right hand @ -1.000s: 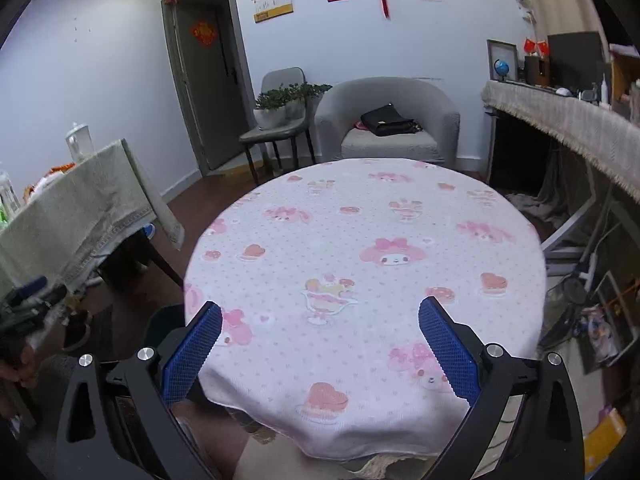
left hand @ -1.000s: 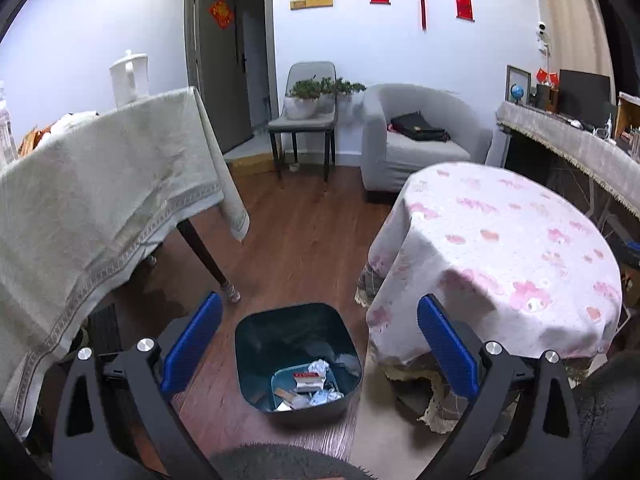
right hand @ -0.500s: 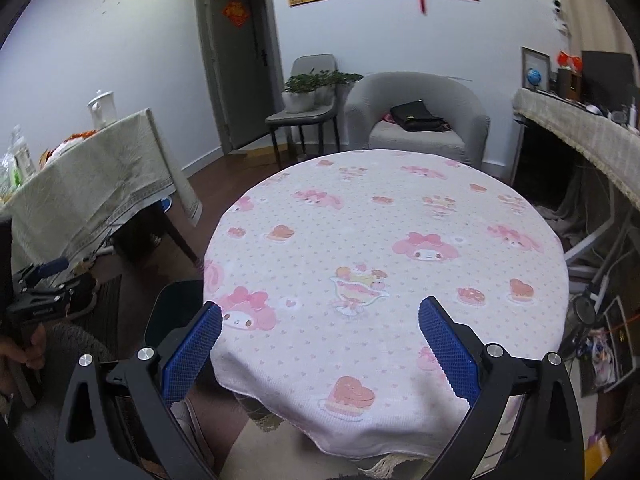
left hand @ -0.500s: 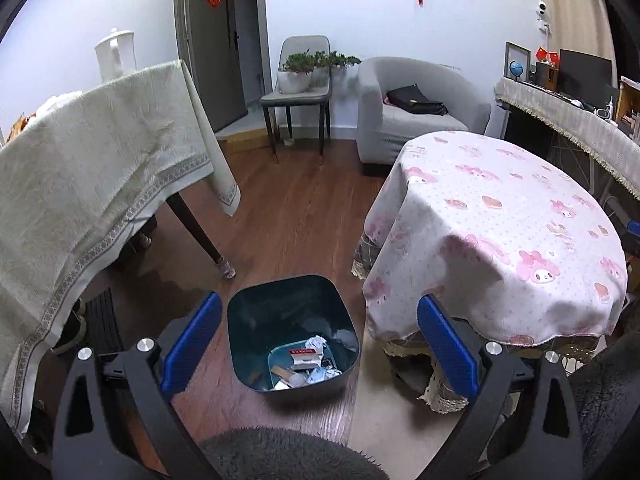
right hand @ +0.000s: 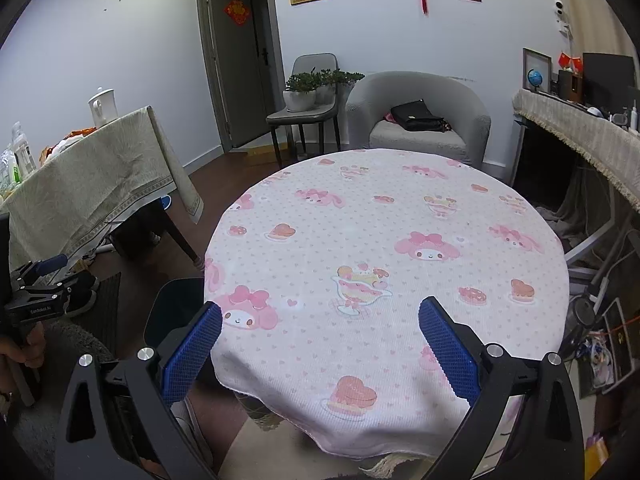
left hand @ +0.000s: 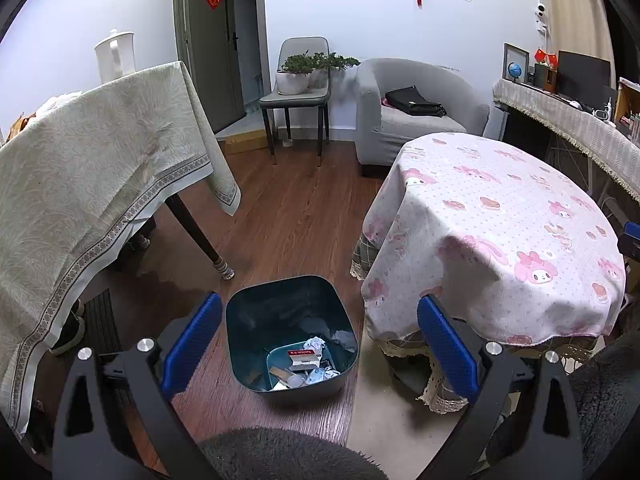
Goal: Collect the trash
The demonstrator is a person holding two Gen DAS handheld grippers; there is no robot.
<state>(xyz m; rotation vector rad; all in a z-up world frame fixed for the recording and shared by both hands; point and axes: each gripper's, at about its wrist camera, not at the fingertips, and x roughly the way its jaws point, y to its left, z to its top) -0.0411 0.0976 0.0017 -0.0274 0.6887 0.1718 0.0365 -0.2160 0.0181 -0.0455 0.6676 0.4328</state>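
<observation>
A dark teal trash bin (left hand: pixel 256 312) stands on the wood floor beside the round table. Crumpled paper, wrappers and a small red-and-white box (left hand: pixel 302 364) lie at its bottom. My left gripper (left hand: pixel 318 342) is open and empty, held above the bin. My right gripper (right hand: pixel 320 346) is open and empty above the near edge of the round table with the pink cartoon cloth (right hand: pixel 384 248). The bin's rim (right hand: pixel 172 312) shows at the table's left in the right wrist view. The left gripper (right hand: pixel 40 284) also shows there at the far left.
A table with a beige cloth (left hand: pixel 92 168) and a white kettle (left hand: pixel 114 54) stands at the left. A chair with plants (left hand: pixel 300 80), a grey armchair (left hand: pixel 416 112) and a long sideboard (left hand: pixel 572 120) stand at the back and right.
Both grippers have pulled up and back, so the bin and the round table look farther off. Both stayed open and empty.
</observation>
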